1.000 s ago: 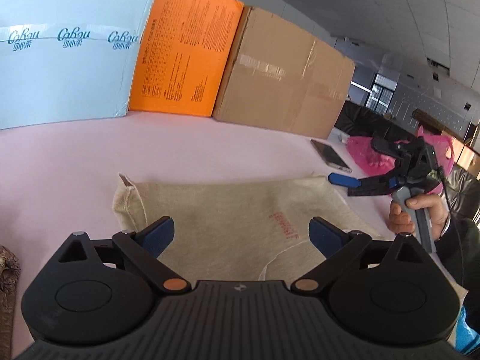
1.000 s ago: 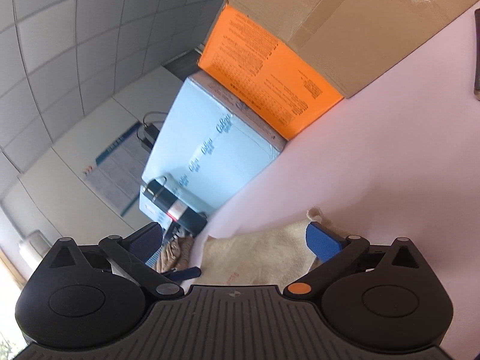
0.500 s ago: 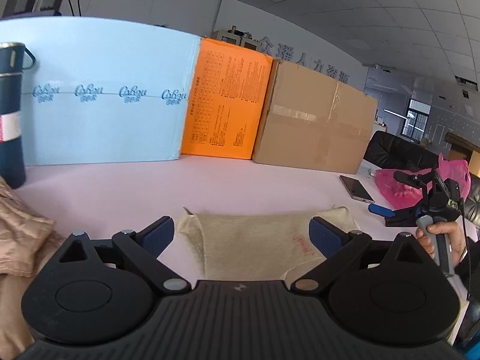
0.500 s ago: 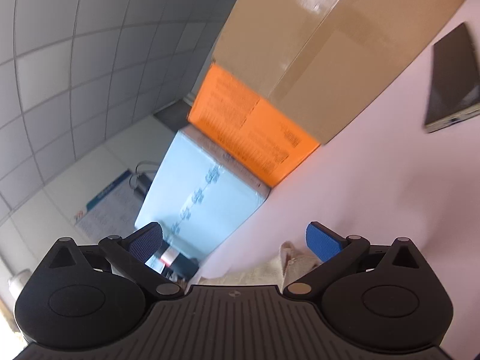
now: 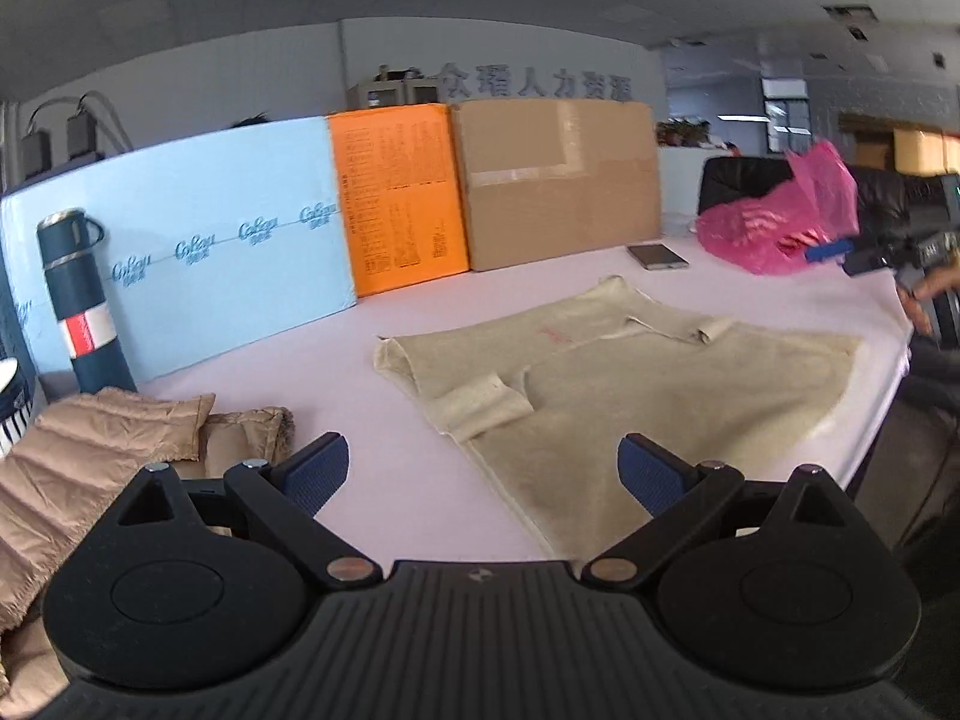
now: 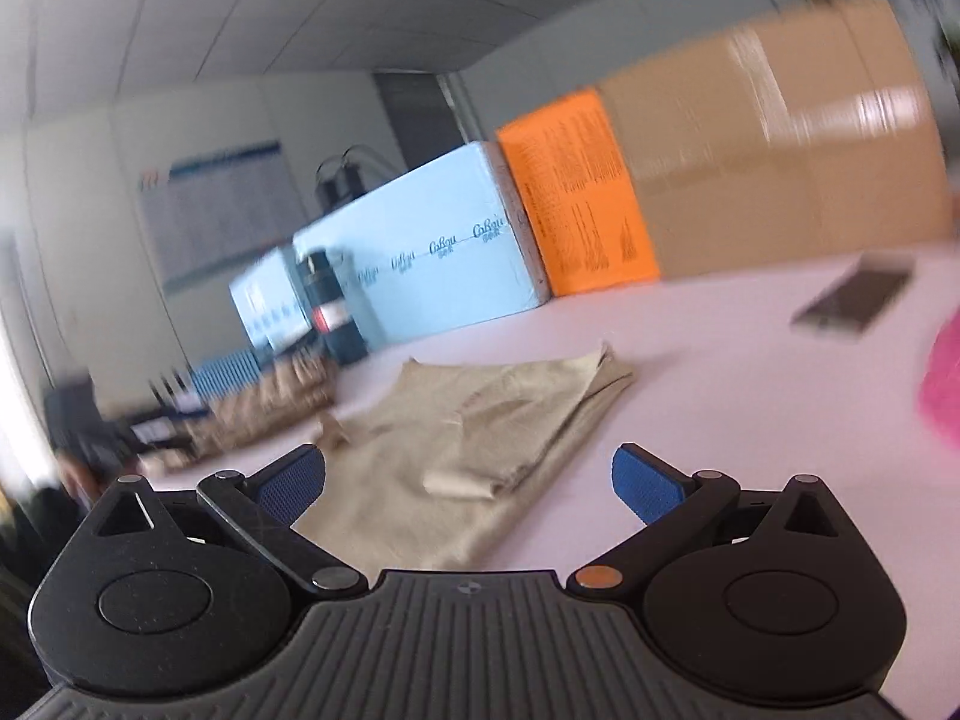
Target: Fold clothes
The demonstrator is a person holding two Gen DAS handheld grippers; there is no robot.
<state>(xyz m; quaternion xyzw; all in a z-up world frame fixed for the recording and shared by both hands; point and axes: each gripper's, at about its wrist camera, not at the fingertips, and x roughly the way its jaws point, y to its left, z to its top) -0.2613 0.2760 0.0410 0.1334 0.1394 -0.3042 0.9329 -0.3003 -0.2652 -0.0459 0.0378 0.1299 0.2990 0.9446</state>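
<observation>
A beige knit sweater (image 5: 636,378) lies flat on the pale pink table (image 5: 288,354), both sleeves folded in across its body. It also shows in the right wrist view (image 6: 480,420), blurred. My left gripper (image 5: 483,471) is open and empty, held back from the sweater's near-left edge. My right gripper (image 6: 468,480) is open and empty, above the sweater's right side; it also shows at the far right of the left wrist view (image 5: 840,252), in a hand.
A tan puffer jacket (image 5: 90,462) lies at the left. A dark flask (image 5: 81,306) stands by the blue box (image 5: 198,246), orange box (image 5: 399,198) and cardboard box (image 5: 558,180). A phone (image 5: 657,256) and pink bag (image 5: 780,228) sit far right.
Both grippers have pulled back and away from the sweater. Both views now take in the whole garment with its sleeves folded in. The right view is blurred by motion.
</observation>
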